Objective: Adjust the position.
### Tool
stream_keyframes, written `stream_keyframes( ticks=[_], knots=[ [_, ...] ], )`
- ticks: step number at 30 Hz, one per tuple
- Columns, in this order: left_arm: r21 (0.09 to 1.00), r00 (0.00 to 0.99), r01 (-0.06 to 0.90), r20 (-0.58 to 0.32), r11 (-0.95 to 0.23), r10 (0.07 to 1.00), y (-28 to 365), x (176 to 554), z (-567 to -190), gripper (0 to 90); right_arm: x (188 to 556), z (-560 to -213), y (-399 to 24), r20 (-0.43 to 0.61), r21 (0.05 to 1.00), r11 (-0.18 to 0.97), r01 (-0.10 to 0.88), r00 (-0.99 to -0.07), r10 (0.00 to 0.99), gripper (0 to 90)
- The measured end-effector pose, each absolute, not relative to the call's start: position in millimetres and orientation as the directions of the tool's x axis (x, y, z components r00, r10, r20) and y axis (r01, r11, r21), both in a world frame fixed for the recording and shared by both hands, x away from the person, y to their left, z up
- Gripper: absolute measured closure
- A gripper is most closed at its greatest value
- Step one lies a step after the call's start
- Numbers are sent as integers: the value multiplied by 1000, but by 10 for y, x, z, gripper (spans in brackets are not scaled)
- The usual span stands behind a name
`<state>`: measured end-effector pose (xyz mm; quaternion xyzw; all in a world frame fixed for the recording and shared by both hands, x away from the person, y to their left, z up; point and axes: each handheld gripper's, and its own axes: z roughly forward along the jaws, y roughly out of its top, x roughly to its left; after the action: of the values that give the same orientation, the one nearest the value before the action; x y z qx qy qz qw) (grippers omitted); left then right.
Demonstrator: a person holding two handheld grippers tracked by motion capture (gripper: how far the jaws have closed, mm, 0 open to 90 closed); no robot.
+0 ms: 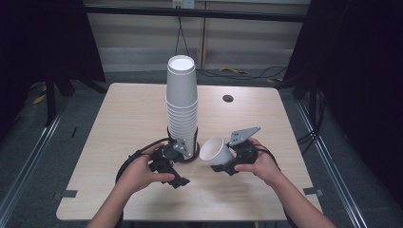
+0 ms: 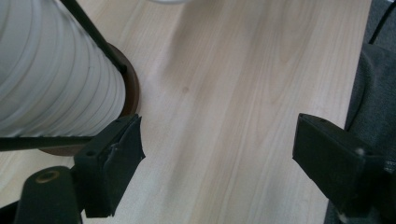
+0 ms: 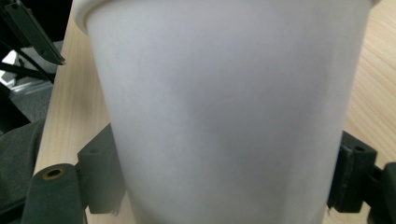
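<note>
The bench (image 1: 133,118) is light brown wood with thin, pale grain lines running along it. Near the upper right of the bench is a small dark round hole (image 1: 228,98). In the middle of the high view stands a tall stack of cups (image 1: 181,102), white with faint grey rings where the rims show. It sits on a dark brown round base (image 2: 133,88). The single cup (image 1: 216,151) just right of the stack is plain white, with soft grey shadow on its side. The left gripper (image 1: 177,153) and right gripper (image 1: 223,159) are black, each topped with a grey plate. The fingers (image 2: 112,161) are black. The floor (image 1: 43,142) is dark grey.
</note>
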<state>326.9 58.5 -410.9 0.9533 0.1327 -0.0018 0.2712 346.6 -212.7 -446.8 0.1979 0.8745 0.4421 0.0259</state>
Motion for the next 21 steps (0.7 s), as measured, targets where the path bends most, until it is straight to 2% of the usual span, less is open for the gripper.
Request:
stream_keyframes(
  ticks=[9,21],
  knots=[
    [510,955,283,-76,-812,286,633,3283,-4245,160,3560,-4623,-2172,117,779,525,343,-902,415,170],
    [522,947,306,-83,-796,310,743,3266,-4398,163,3592,-4739,-2145,132,773,521,361,-896,425,165]
  ],
)
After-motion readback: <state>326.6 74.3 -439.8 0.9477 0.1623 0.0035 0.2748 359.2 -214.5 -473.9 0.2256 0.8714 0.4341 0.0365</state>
